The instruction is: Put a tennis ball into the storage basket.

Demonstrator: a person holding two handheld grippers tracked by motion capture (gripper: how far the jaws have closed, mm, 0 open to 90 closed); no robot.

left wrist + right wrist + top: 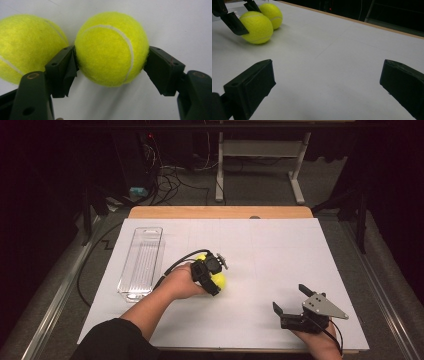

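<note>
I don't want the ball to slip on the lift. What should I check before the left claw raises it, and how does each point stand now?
1. Left claw has both pads on the gripped tennis ball: ok, one pad presses each side.
2. Grip near the ball's widest part: ok.
3. Second tennis ball free of the grip: cannot tell; it sits right behind one jaw and may touch it.
4. Clear tray open to take a ball: ok, it lies on the table beside the left hand.
5. Right claw out of the way: ok, jaws open, off to the side.
</note>
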